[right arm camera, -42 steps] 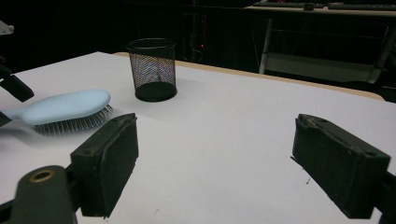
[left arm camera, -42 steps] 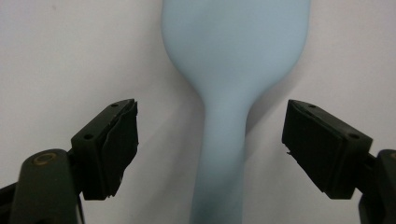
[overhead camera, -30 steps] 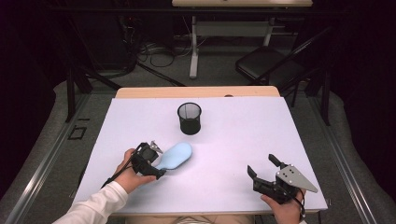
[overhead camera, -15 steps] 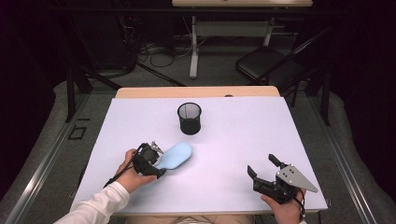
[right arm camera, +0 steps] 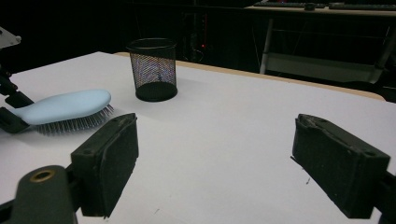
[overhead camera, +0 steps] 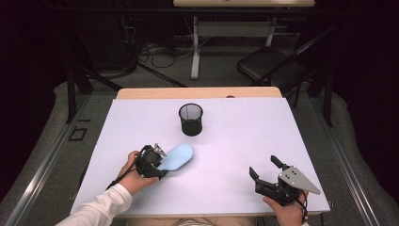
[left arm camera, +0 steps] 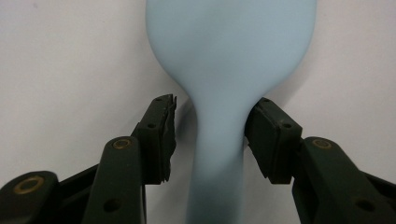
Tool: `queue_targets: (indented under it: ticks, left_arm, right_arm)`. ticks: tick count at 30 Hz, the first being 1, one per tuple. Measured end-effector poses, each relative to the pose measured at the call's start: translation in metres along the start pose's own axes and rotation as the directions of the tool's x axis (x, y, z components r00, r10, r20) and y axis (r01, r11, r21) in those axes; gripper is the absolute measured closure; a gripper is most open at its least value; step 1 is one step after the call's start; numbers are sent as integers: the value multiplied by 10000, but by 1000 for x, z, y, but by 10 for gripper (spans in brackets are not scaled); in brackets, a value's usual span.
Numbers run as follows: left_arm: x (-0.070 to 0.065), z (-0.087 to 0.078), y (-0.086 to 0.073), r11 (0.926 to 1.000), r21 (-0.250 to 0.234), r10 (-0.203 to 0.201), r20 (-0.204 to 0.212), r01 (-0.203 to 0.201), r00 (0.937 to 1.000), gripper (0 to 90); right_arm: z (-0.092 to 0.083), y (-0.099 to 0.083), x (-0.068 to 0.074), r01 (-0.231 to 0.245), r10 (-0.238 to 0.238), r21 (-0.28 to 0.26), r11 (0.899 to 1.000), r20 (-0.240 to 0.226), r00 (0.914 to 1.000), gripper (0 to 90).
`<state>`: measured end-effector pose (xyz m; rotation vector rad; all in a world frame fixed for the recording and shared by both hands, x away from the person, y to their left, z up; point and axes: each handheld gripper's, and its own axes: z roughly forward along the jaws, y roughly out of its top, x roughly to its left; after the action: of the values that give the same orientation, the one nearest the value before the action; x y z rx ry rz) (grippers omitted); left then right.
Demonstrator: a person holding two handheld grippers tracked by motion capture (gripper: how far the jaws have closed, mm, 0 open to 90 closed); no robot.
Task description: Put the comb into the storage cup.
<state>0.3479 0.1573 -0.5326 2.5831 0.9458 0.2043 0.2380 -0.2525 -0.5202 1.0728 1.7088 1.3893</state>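
Near the table's [overhead camera: 226, 188] left front, your left gripper [overhead camera: 160, 162] has just been closing around the blue hairbrush's [overhead camera: 177, 156] handle — right pad touching, left pad not quite. Your right gripper [overhead camera: 266, 170] rests wide, holding nothing.

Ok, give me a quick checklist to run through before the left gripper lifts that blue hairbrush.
1. Handle centred between the jaws: not ok. In the left gripper view the hairbrush handle sits nearer the right-hand pad.
2. Both pads pressing: not ok. The left gripper jaws have just been closing on the handle; one pad meets it, a gap remains at the other.
3. Brush lying flat: ok, bristles down on the table.
4. Mesh cup upright: ok, open end up.
5. Path from brush to cup: ok, bare table between them.
6. Right gripper out of the way: ok, open, far off at the near edge.
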Motion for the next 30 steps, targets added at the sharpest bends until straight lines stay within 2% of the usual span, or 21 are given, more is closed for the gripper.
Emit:
queue_targets:
  ticks: [12, 30]
  left_arm:
    - [-1, 2, 1, 10000, -1, 62, 22, -62, 10000, 572]
    - [-3, 2, 6, 9992, 311, 237, 58, -239, 9997, 635]
  right_arm:
    - [0, 0, 0, 11, -11, 16, 10000, -4, 10000, 143]
    - [0, 0, 0, -58, 58, 5, 10000, -29, 10000, 143]
